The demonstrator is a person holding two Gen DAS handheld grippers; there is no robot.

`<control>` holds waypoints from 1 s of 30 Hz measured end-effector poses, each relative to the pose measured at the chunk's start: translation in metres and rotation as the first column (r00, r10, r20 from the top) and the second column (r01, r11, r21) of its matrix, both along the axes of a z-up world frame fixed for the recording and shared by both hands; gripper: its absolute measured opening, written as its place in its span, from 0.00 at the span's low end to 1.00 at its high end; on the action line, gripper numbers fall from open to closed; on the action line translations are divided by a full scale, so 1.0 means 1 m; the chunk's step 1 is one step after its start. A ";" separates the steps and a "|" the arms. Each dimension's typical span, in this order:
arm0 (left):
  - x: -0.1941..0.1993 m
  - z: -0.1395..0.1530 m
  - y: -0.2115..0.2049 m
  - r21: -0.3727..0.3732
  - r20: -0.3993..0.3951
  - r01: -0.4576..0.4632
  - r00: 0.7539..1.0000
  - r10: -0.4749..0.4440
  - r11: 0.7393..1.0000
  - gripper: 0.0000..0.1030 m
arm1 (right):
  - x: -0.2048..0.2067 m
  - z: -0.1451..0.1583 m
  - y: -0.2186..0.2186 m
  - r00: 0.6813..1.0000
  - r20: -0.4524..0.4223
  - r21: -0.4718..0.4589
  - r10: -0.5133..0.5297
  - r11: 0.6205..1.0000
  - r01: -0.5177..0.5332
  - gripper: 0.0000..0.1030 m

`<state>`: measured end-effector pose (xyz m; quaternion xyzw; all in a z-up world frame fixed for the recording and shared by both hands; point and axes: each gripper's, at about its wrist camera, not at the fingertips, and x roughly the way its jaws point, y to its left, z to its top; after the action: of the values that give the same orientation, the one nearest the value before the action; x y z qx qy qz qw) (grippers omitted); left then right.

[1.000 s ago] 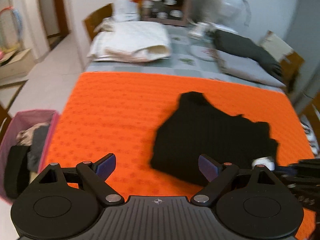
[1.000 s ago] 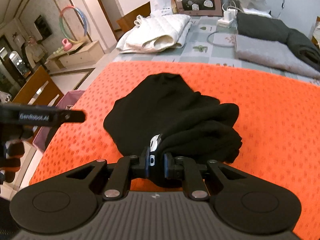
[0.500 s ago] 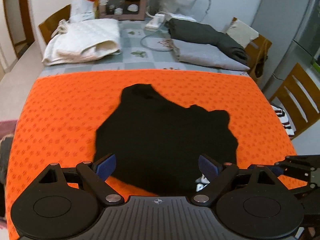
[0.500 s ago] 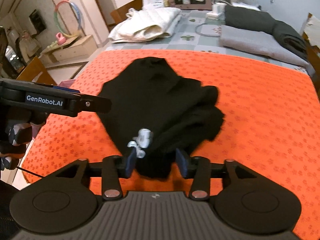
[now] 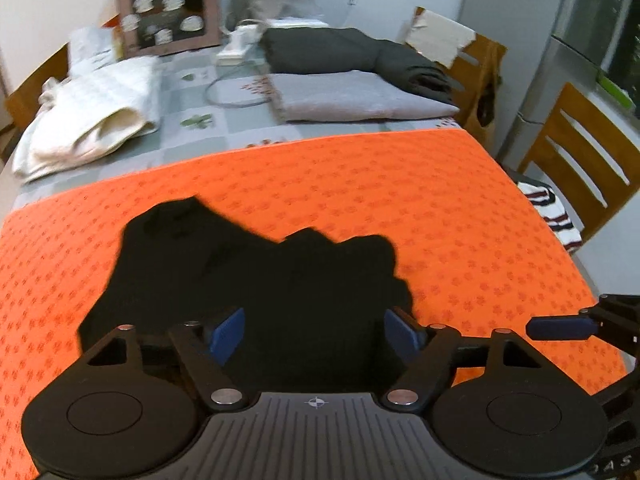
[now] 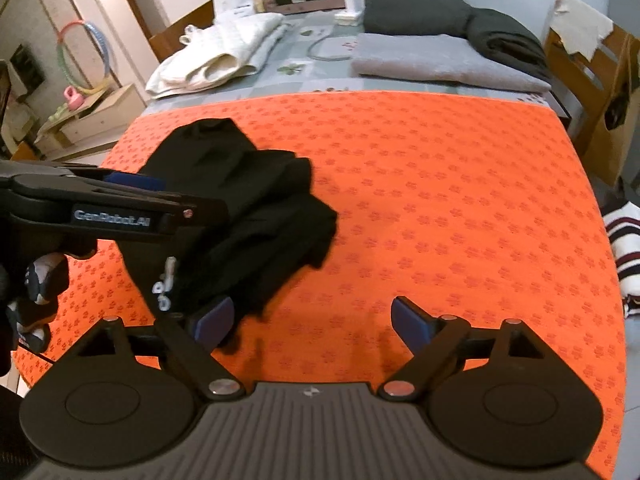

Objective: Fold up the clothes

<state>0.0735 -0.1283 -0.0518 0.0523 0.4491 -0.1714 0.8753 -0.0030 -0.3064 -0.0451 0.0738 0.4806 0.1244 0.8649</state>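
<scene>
Orange dotted mat (image 6: pixel 440 200); crumpled black knit garment (image 6: pixel 248 208) heaped.

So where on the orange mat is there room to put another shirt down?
The orange patterned mat lies bare on its right half, between the crumpled black garment and the edge by the striped cloth. The grey checked tablecloth behind is crowded: white quilted bundle, folded grey and dark blankets.
</scene>
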 end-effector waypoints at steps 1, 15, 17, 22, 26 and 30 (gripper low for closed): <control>0.001 -0.003 -0.006 0.009 0.007 0.014 1.000 -0.014 1.000 0.69 | 0.001 -0.001 -0.003 1.000 -0.003 -0.001 -0.005 1.000 0.005 0.88; -0.021 0.010 0.016 0.055 0.181 -0.144 0.975 0.132 0.988 0.08 | -0.003 0.003 -0.003 1.000 0.024 -0.013 -0.010 1.000 0.010 0.87; -0.030 0.018 0.036 0.045 0.192 -0.203 0.963 0.191 0.978 0.08 | -0.004 0.005 0.004 0.999 0.036 -0.014 -0.003 1.000 0.003 0.87; -0.064 0.032 0.096 0.033 0.206 -0.360 0.915 0.346 0.933 0.07 | -0.002 0.009 0.021 0.997 0.069 -0.012 0.034 0.999 -0.033 0.87; -0.092 0.031 0.138 0.037 0.182 -0.462 0.875 0.448 0.886 0.07 | 0.007 0.013 0.039 0.992 0.098 -0.021 0.074 0.997 -0.072 0.87; -0.118 0.026 0.171 0.052 0.153 -0.546 0.832 0.533 0.836 0.07 | 0.021 0.016 0.063 0.980 0.134 -0.061 0.146 0.988 -0.139 0.87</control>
<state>-0.0441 0.0429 -0.0262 -0.0242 0.3941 0.1076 0.9124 0.0184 -0.2430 -0.0296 0.0082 0.4268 0.1787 0.8865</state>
